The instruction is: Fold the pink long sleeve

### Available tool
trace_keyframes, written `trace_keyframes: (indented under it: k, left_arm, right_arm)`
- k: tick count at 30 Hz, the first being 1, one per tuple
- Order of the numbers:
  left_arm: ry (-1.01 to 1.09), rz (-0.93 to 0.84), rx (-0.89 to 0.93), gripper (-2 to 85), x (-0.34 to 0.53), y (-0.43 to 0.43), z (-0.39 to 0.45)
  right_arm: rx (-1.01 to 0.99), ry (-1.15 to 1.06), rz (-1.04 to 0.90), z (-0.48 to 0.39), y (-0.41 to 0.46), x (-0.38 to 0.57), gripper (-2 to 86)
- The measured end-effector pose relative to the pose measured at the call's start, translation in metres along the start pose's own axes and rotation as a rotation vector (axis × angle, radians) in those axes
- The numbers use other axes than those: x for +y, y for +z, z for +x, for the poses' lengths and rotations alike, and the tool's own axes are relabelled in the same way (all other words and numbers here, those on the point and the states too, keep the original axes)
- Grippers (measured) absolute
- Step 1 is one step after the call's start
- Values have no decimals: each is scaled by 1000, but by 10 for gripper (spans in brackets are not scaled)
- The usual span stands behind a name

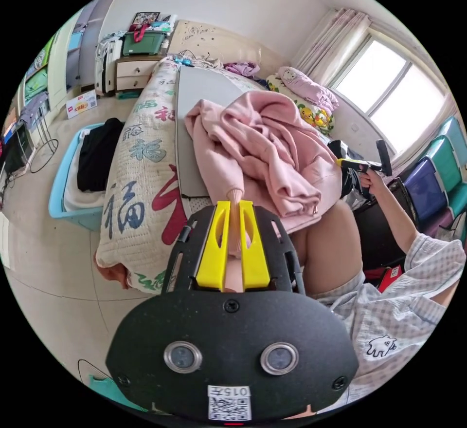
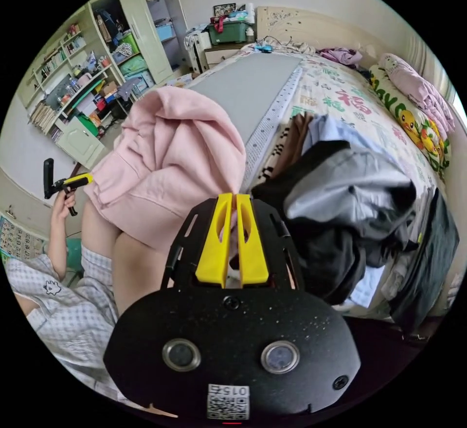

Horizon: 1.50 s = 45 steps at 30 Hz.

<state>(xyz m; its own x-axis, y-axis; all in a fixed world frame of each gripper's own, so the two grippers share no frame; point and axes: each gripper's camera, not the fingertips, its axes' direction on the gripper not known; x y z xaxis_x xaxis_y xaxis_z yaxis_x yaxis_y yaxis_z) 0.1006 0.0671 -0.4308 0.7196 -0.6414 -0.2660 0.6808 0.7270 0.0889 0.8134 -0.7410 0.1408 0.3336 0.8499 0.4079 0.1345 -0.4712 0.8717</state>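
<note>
The pink long sleeve (image 1: pixel 262 155) lies bunched on the bed's near edge and over a person's knees. In the left gripper view, my left gripper (image 1: pixel 234 202) is shut on a ribbed sleeve cuff (image 1: pixel 235 195) that hangs down from the bunch. My right gripper (image 1: pixel 339 161) shows at the garment's right side, held by a hand. In the right gripper view, my right gripper (image 2: pixel 232 199) is shut on a pinch of the pink long sleeve (image 2: pixel 175 160) at its lower edge. The left gripper (image 2: pixel 86 178) shows at the garment's far left.
A grey board (image 2: pixel 253 82) lies along the patterned bed cover (image 1: pixel 141 179). A heap of dark and grey clothes (image 2: pixel 340 199) sits on the bed beside the pink garment. A blue basket (image 1: pixel 61 189) with clothes stands on the floor. Pillows (image 1: pixel 311 102) line the window side.
</note>
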Motion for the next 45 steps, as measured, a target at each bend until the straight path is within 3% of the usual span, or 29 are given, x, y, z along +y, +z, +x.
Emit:
trace_keyframes:
  k: [3, 8, 13, 16, 20, 24, 28, 30, 39, 45]
  left_arm:
    - [3, -29, 26, 44, 11, 8, 1]
    - [-47, 97, 51, 67, 16, -20, 1]
    - [-21, 105, 127, 78, 8, -24, 12]
    - [-7, 61, 179, 83, 8, -3, 23]
    - [-32, -4, 219, 86, 14, 28, 35]
    - [-60, -37, 245, 89, 13, 50, 37]
    - [-67, -110, 216, 91, 8, 74, 39]
    - [-60, -120, 198, 87, 8, 80, 39]
    - [-152, -118, 289, 64, 6, 82, 12]
    - [-169, -63, 273, 64, 11, 70, 13]
  right_arm:
    - [79, 3, -93, 13, 26, 43, 16]
    - [88, 1, 70, 15, -26, 68, 41]
    - [125, -190, 232, -57, -98, 52, 76]
    - [-72, -377, 290, -136, -111, 30, 89]
    - [-242, -465, 237, -205, -77, -6, 101]
    - [-413, -376, 139, -249, -22, -73, 115]
    - [-244, -318, 20, -294, 41, -90, 109]
    - [-228, -253, 75, -295, 48, -80, 103]
    - [-371, -61, 234, -220, -48, -40, 51]
    - [-585, 88, 327, -153, -149, -30, 45]
